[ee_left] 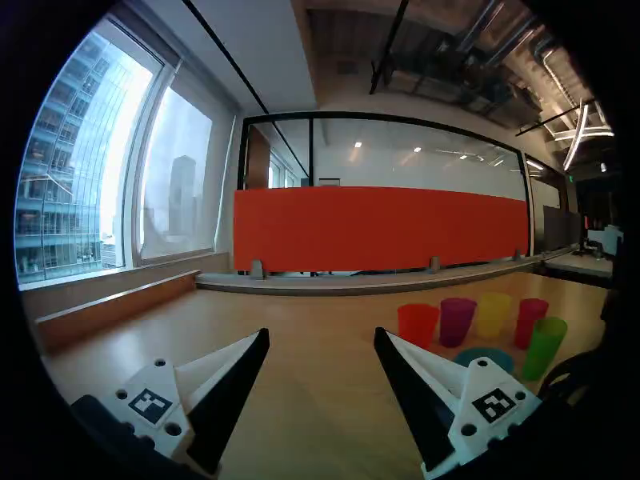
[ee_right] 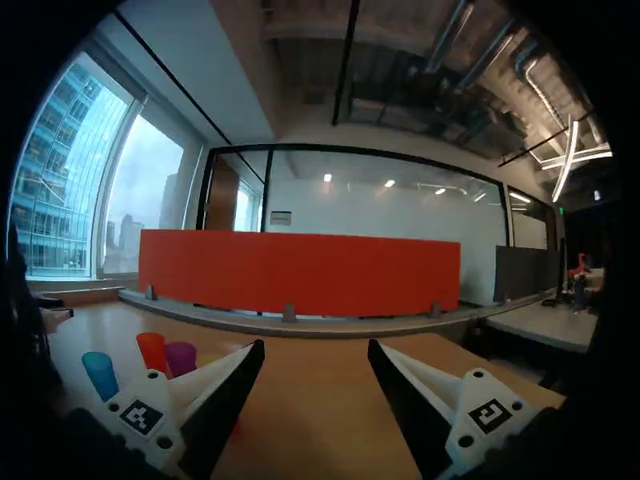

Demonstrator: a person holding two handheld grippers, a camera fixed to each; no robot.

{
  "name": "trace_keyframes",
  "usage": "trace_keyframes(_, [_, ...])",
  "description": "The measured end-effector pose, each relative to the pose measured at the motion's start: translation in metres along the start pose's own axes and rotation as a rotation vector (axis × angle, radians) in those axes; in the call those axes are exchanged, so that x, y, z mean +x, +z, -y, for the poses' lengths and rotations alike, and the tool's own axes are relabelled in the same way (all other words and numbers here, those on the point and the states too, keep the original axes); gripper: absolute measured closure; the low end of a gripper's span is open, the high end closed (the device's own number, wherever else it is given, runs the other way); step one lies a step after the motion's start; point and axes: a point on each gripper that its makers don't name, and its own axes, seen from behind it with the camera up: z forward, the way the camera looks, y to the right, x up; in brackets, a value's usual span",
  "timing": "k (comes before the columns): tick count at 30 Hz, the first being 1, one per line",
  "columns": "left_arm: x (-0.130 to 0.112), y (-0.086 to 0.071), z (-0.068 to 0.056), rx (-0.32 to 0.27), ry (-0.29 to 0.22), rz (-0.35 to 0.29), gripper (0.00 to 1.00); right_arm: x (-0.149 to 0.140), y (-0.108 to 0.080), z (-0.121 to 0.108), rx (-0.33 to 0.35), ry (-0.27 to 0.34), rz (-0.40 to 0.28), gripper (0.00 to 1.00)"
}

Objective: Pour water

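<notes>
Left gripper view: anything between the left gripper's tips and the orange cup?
No. In the left gripper view, only bare tabletop lies between the left gripper and the orange cup.

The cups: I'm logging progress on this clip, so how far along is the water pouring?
Nothing looks done yet. The left claw and right claw are both open and empty above the wooden table. The coloured cups stand upright in a cluster, ungripped; whether any holds water can't be told. Remaining: grasp a cup, pour, set it down.
</notes>
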Motion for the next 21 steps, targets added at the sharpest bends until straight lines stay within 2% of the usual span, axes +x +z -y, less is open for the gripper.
trace_keyframes(6, [0.0, 0.0, 0.0, 0.0, 0.0, 0.0, 0.03, -0.003, 0.007, 0.004, 0.001, -0.005, -0.02, 0.0])
trace_keyframes(12, [-0.001, 0.001, 0.0, 0.0, -0.001, 0.0, 0.03, -0.014, 0.013, 0.009, 0.009, 0.032, -0.02, 0.0])
trace_keyframes(21, [-0.001, 0.001, 0.0, 0.0, -0.001, 0.0, 0.03, -0.047, 0.018, 0.008, 0.007, 0.066, 0.025, 0.0])
